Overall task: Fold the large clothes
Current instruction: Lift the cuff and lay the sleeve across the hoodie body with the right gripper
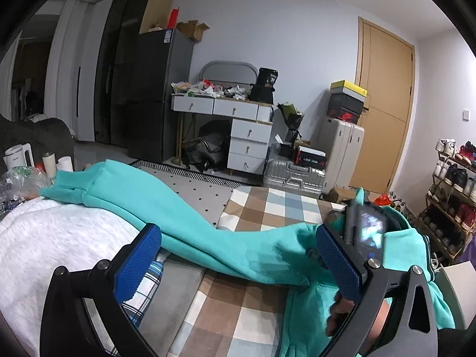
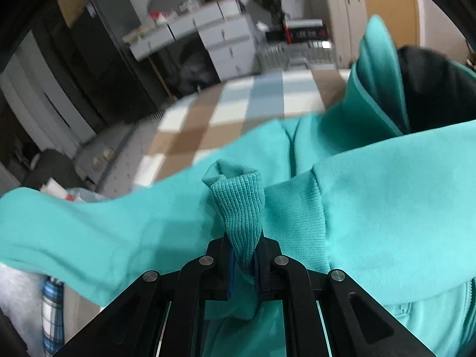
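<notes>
the big turquoise fleece sweatshirt [image 2: 386,202] drapes ahead of both grippers, one sleeve stretched beyond the wide, empty left gripper [image 1: 238,255]. the right gripper [image 2: 245,264] pinches its ribbed knit cuff [image 2: 238,202], probably to carry that sleeve across for folding.

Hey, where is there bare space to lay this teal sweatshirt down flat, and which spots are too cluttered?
The checkered blanket lies bare between the teal sweatshirt and the silver suitcase. The white fleece blanket left of the sleeve is also free. It is crowded at the far left, around the kettle and plastic bag.
</notes>
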